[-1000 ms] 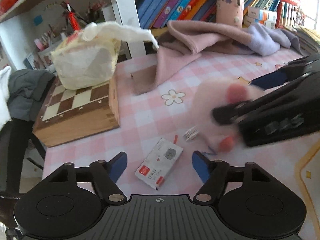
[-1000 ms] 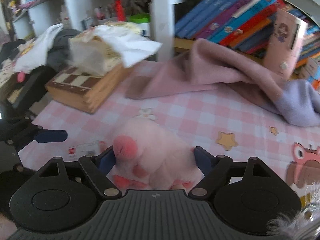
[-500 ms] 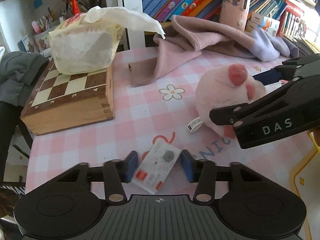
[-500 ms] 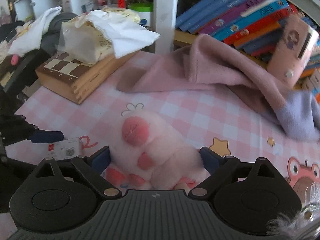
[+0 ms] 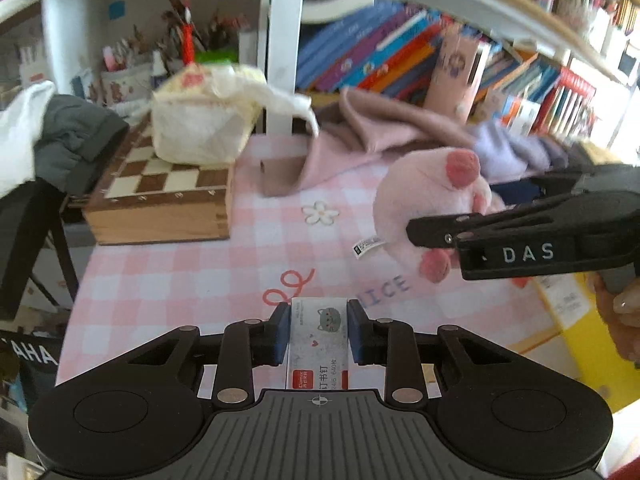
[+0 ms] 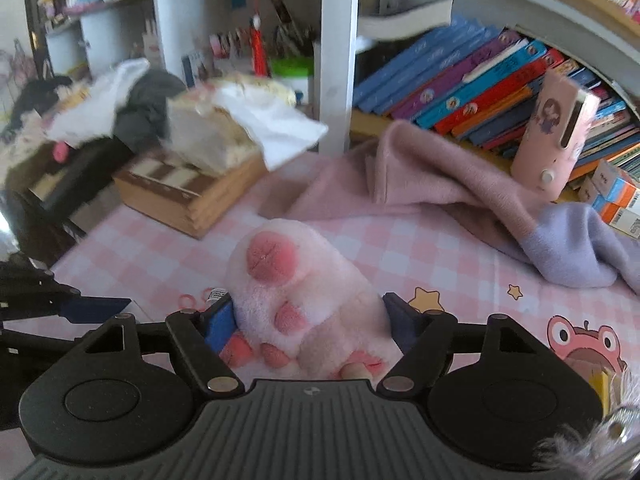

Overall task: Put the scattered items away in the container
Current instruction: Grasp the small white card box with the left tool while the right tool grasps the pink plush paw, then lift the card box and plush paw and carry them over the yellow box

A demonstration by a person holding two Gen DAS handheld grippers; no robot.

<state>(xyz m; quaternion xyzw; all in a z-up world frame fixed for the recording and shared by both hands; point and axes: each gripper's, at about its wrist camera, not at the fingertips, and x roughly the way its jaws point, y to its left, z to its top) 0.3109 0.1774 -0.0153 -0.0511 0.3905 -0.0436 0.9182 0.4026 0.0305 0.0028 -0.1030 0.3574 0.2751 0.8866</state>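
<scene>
My left gripper (image 5: 318, 330) is shut on a small white staple box (image 5: 318, 344) with a grey cat print and holds it above the pink checked tablecloth (image 5: 192, 276). My right gripper (image 6: 308, 324) is shut on a pink plush paw toy (image 6: 296, 292), lifted off the cloth. In the left wrist view the plush paw (image 5: 432, 200) hangs in the right gripper's black jaws at the right. The left gripper's blue fingertip (image 6: 96, 307) shows at the left of the right wrist view. A yellow container edge (image 5: 572, 312) shows at the lower right.
A wooden chessboard box (image 5: 160, 204) with a tissue pack (image 5: 200, 128) on it stands at the back left. A pink and lilac cloth (image 6: 440, 192) lies along the back, before a shelf of books (image 6: 472, 92). A pink case (image 6: 552, 136) leans on the books.
My left gripper closed on the staple box and lifted it off the cloth. My right gripper raised the plush paw, which it held throughout.
</scene>
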